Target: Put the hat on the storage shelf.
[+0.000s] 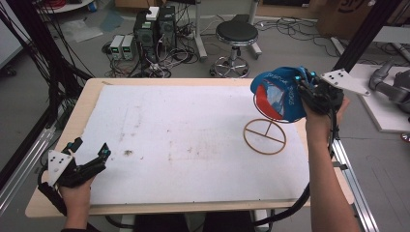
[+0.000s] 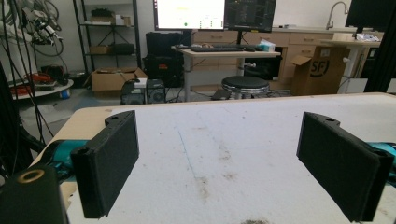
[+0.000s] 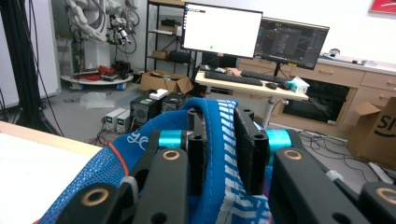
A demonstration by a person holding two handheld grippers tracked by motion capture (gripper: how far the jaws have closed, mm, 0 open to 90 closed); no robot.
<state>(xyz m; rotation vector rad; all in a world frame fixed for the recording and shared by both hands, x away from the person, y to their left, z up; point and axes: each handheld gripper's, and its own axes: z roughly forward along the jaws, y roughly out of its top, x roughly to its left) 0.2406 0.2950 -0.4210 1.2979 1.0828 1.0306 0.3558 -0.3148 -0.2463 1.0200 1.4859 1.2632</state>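
A blue cap with red and white inside (image 1: 278, 94) hangs in the air above the table's right side. My right gripper (image 1: 309, 92) is shut on its fabric edge; in the right gripper view the blue and white cloth (image 3: 219, 154) is pinched between the two black jaws of that gripper (image 3: 223, 140). Below the cap a round wooden ring stand (image 1: 264, 137) lies flat on the white sheet. My left gripper (image 1: 92, 159) rests at the table's near left corner, open; in the left gripper view its pads (image 2: 112, 158) stand wide apart with nothing between them.
A white sheet (image 1: 183, 140) covers the wooden table (image 1: 87, 101). Beyond the far edge are a black stool (image 1: 237, 36), computer boxes (image 1: 154, 29) and tangled cables on the floor. A black frame post (image 1: 358, 43) rises at the right.
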